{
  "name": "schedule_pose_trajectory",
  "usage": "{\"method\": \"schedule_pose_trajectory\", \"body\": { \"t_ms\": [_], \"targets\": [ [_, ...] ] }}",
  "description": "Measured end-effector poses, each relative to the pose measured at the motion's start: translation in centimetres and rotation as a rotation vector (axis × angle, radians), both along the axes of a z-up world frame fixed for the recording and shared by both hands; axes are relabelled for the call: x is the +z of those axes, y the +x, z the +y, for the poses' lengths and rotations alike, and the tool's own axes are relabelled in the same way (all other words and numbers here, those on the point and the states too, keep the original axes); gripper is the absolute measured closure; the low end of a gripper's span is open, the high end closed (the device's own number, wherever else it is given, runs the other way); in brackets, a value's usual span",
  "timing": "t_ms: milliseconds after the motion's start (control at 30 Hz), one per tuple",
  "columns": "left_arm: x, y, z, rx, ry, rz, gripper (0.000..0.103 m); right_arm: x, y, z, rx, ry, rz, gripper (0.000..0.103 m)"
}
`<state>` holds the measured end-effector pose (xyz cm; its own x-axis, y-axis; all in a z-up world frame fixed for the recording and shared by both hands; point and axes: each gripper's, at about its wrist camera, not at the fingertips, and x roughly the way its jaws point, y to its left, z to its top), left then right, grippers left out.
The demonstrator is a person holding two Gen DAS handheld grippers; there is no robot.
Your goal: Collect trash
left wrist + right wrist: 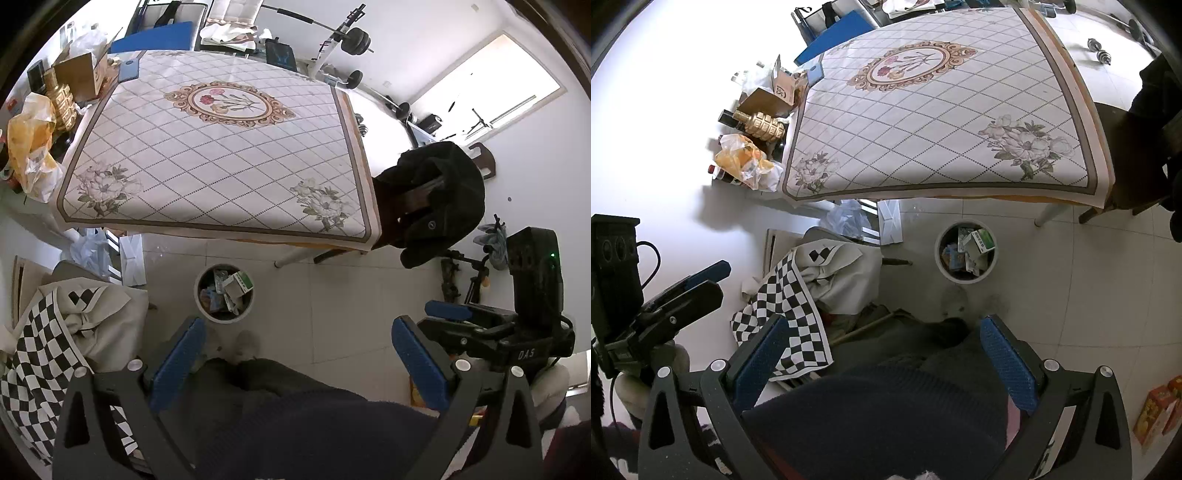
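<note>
Left gripper and right gripper both gape wide, nothing held, hovering above the person's lap. Trash sits in the white bin on the floor just in front of the table: cartons and wrappers, probably light, crushable and loosely stacked. I'd pinch the green-white carton by its stiff edge, or grab the bin rim, which looks rigid.

Left gripper: black frame, blue textured pads, silver screws.
Right gripper: same build, "DAS" marking.
</note>
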<state>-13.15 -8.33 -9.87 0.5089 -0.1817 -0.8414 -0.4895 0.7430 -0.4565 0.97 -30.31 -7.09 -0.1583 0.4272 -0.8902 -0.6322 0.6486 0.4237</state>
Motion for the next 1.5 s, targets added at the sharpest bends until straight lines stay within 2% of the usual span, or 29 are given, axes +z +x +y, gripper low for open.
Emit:
{"method": "schedule_pose_trajectory", "body": {
  "t_ms": [400, 867, 1500],
  "targets": [
    [0.1, 0.7, -0.5, -0.043, 0.012, -0.003, 0.0, 0.3, -0.4, 0.3, -0.008, -0.002, -0.011, 0.0],
    [-0.4, 1.6, -1.6, -0.067, 0.001, -0.001, 0.0, 0.5, 0.5, -1.3, -0.027, -0.015, -0.019, 0.0],
    [-0.6, 2.2, -2.1, -0.057, -0.005, 0.011, 0.0, 0.5, 1.0, -1.8, -0.029, -0.023, -0.023, 0.0]
  ]
}}
